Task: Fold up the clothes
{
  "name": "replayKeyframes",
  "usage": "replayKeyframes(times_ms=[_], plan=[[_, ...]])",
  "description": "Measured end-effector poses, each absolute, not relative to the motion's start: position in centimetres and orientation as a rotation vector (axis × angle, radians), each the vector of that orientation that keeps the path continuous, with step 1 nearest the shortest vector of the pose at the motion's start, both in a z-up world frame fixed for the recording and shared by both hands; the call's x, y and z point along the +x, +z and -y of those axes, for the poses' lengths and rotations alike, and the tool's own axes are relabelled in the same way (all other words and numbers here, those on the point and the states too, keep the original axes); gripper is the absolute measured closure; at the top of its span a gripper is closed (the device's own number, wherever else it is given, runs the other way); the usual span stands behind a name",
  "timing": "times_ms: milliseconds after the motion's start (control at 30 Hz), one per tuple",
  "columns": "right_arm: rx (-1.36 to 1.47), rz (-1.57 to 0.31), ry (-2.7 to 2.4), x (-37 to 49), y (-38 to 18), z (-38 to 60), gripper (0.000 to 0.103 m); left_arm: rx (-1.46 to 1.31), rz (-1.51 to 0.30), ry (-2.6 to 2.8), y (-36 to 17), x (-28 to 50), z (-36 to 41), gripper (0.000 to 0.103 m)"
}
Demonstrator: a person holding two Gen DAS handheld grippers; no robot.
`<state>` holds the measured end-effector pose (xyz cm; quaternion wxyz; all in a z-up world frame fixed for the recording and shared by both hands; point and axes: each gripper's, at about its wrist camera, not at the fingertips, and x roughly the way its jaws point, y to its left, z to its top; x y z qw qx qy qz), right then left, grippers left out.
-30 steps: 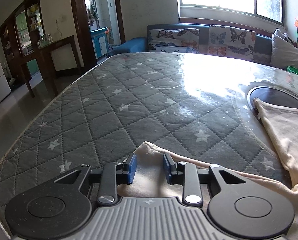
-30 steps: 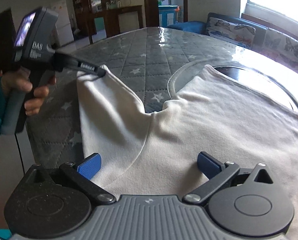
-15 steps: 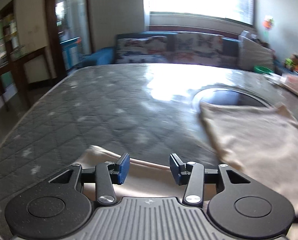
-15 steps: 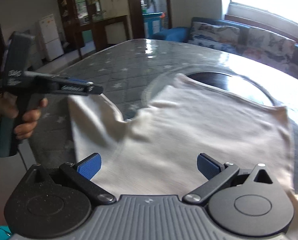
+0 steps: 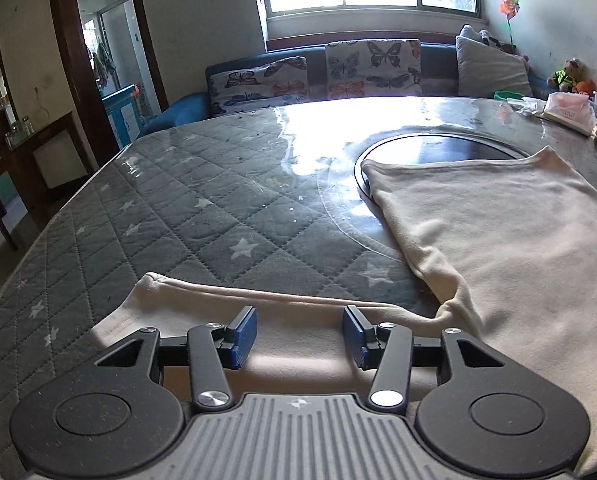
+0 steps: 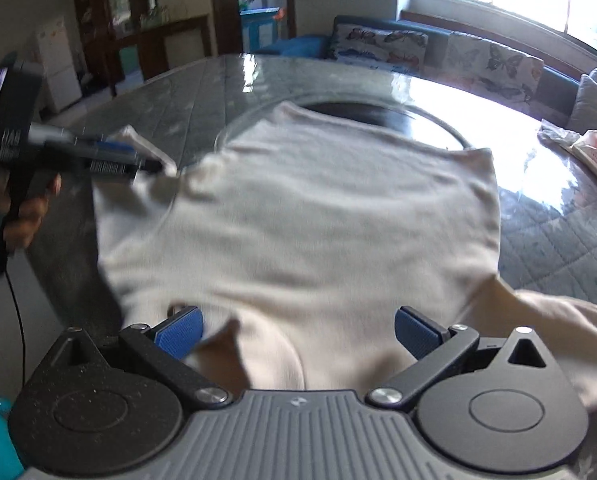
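Note:
A cream long-sleeved shirt (image 6: 318, 220) lies spread flat on the table, its body (image 5: 498, 232) partly over a dark round inset (image 5: 438, 152). One sleeve (image 5: 186, 300) stretches left along the near edge. My left gripper (image 5: 298, 332) hovers over that sleeve with its jaws opening; the blue pads stand apart and press on nothing. The right wrist view shows the same gripper (image 6: 154, 166) at the sleeve's cuff, held by a hand (image 6: 30, 208). My right gripper (image 6: 298, 332) stands wide open above the shirt's neck end, nothing gripped.
The table (image 5: 158, 220) has a grey quilted star cover under glass, and its rounded edge runs close on the left. Plastic bags (image 5: 566, 112) lie at the far right. A sofa with butterfly cushions (image 5: 338, 68) stands behind, under a bright window.
The left jaws have widened off the sleeve, and that view has swung right to take in more of the shirt body. The right gripper has slid right across the shirt, still open.

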<state>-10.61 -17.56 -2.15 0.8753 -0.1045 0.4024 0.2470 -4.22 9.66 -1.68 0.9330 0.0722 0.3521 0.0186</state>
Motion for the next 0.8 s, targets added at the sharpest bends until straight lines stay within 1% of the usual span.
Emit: replayKeyframes(times_ms=[100, 233, 500, 800], plan=[[-0.246, -0.846, 0.532, -11.1, -2.2, 17.7, 0.0, 0.141, -0.721, 0.017, -1.2, -4.8, -9.3, 0.052], [-0.206, -0.821, 0.535, -10.8, -1.2, 18.4, 0.0, 0.145, -0.694, -0.084, 0.2, -6.5, -7.8, 0.052], [-0.18, -0.776, 0.458, -8.9, 0.1, 19.8, 0.0, 0.238, -0.673, -0.336, 0.4, -9.8, -1.6, 0.052], [-0.374, -0.804, 0.488, -9.4, -0.9, 19.6, 0.0, 0.366, -0.659, -0.419, -1.4, -11.9, 2.4, 0.052]])
